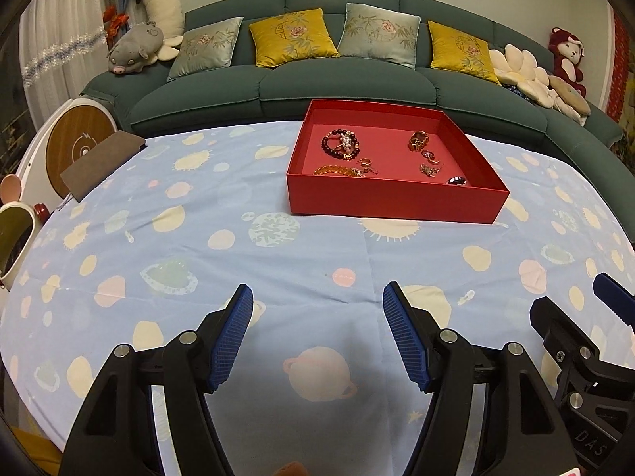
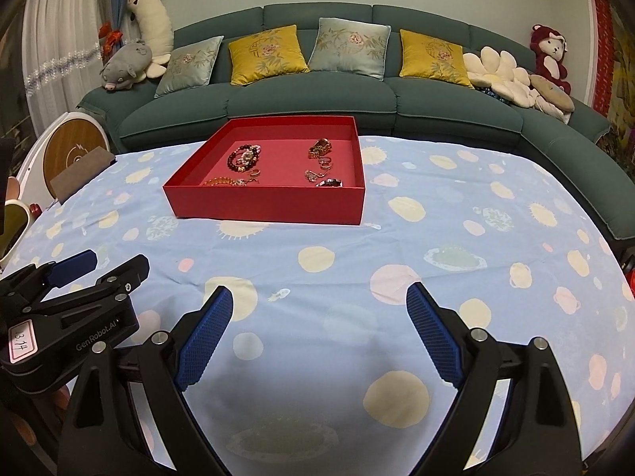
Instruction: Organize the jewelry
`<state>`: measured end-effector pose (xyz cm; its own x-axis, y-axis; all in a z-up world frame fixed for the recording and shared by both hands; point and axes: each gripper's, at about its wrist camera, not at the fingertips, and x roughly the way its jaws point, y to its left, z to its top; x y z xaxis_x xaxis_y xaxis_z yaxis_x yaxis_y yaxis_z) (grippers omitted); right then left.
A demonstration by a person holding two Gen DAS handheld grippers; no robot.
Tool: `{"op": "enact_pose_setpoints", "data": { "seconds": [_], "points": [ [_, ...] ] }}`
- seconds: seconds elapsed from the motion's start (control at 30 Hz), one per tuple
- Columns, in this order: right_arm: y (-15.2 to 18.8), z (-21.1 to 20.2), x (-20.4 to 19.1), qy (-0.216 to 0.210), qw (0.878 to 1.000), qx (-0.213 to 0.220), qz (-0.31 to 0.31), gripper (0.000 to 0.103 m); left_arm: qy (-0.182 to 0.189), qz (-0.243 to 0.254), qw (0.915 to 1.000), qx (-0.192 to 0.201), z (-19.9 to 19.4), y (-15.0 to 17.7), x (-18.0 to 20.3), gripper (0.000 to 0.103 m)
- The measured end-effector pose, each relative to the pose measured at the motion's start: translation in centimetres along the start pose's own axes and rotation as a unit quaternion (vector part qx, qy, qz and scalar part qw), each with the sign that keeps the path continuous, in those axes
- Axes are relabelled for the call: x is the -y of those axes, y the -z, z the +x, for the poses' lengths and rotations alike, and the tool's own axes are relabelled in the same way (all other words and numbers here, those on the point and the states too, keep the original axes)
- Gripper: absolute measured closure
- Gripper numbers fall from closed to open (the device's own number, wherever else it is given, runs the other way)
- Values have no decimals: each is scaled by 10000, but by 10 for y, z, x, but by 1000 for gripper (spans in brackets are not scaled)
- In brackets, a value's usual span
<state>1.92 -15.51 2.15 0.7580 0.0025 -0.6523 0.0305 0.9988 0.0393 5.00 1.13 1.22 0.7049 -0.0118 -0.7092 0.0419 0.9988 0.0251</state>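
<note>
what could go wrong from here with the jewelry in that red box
1. In the red box, the pearl bracelet lies on the dark bead bracelet; lifting one may drag the other.
2. The small rings look tiny against the wide pads of the open left gripper and right gripper; they could slip.
3. The loose tablecloth may let the box slide if nudged.

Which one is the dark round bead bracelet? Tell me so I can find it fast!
Find the red tray on the blue spotted tablecloth, in front of the green sofa. Look in its back left part: the dark bead bracelet lies there with a pale pearl piece on it. It alone is a ring of big, nearly black beads; the chain nearer you is golden orange.
</note>
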Motion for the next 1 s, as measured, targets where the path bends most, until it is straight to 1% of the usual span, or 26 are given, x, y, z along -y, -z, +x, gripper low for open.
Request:
{"op": "enact_pose_setpoints", "data": {
  "seconds": [0.23, 0.37, 0.53, 1.0],
  "points": [
    [0, -2, 0, 27, 10000, 25, -28, 16, -1, 128, 9999, 116, -6, -2, 11, 32],
    [1, -4, 2, 36, 10000, 50, 8, 15, 45, 79, 9998, 156, -8, -2, 11, 31],
    [1, -4, 2, 33, 10000, 58, 3, 15, -38, 68, 9997, 245, -11, -3, 11, 31],
    [0, -5, 1, 32, 10000, 61, -5, 15, -139, 104, 9995, 273, -11, -3, 12, 31]
  ]
}}
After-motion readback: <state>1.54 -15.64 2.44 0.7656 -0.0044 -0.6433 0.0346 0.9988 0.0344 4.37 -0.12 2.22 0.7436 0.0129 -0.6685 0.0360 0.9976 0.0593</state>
